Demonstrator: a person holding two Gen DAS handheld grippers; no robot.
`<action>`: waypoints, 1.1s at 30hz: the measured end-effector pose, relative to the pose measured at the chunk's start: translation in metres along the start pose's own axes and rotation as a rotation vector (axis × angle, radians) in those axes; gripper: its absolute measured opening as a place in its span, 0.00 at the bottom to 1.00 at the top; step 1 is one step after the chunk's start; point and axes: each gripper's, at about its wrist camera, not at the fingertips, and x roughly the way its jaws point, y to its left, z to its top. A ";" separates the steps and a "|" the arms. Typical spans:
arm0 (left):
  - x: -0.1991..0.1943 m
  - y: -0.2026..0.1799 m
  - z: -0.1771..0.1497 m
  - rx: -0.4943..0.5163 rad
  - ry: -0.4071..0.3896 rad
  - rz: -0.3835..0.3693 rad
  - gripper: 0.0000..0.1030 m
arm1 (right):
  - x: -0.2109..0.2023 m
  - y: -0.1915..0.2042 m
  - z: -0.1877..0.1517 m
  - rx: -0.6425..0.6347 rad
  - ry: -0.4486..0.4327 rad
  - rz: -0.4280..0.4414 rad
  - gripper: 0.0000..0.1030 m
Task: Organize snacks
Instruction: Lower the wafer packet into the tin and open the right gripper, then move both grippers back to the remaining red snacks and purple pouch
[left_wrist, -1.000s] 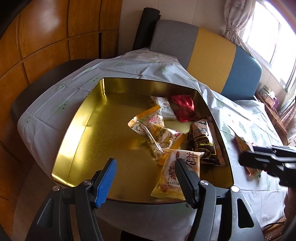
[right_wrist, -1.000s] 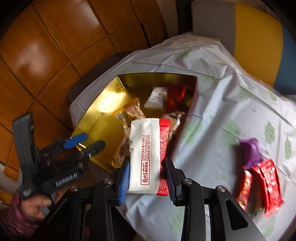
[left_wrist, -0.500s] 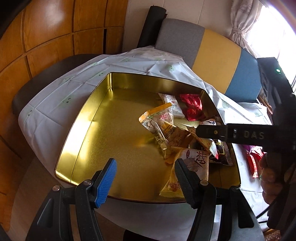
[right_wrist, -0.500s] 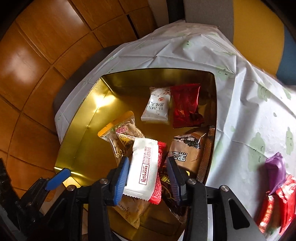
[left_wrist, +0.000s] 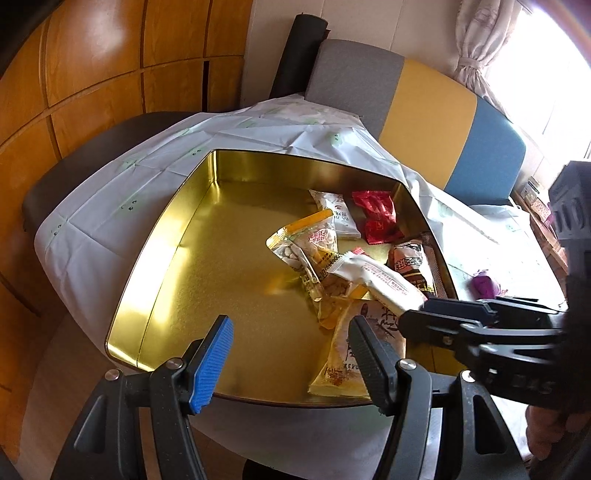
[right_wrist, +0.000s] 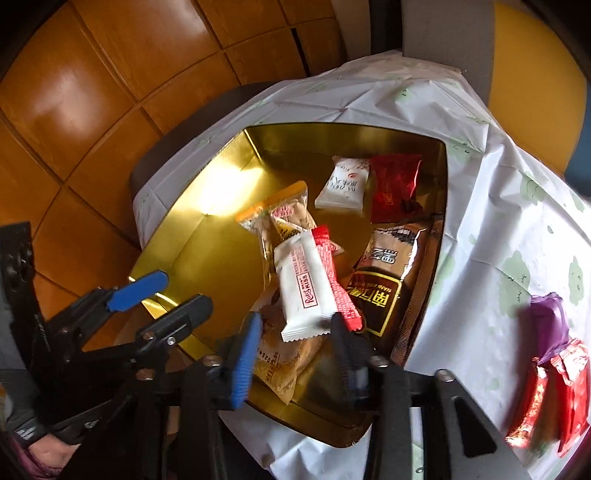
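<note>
**White packet clamped over tin, drop pending**

The right gripper (right_wrist: 293, 354) is seen clamped on the lower end of the white packet (right_wrist: 304, 295). Its jaws have just been closing, with the packet between them. The packet is held in the air, tilted, over the right side of the gold tin (left_wrist: 177, 236), above the pile of snacks already lying there. The left gripper (left_wrist: 291, 354) is held apart and empty over the tin's near rim.

Handling, as judged:
- The packet is expected to be light, a soft foil wrap over a fairly stiff bar.
- The film looks slippery. The crimped end seam gives poor hold, so the grip is better kept on the body just above it.
- The contents may be brittle. A hard squeeze is to be avoided, and release from low is preferred.

A purple packet (right_wrist: 546, 325) and red packets (right_wrist: 546, 398) are left on the table (left_wrist: 92, 229), right of the tin. These are small and crinkly, and are best taken across the narrow side.
</note>
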 end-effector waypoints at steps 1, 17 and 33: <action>0.000 0.000 0.000 0.001 -0.001 0.001 0.64 | 0.002 0.001 0.002 -0.002 -0.003 -0.011 0.23; -0.005 -0.002 0.001 0.013 -0.007 0.001 0.64 | -0.004 0.000 0.000 -0.021 -0.046 -0.068 0.32; -0.015 -0.025 -0.002 0.078 -0.016 -0.017 0.64 | -0.066 -0.045 -0.033 0.030 -0.155 -0.198 0.52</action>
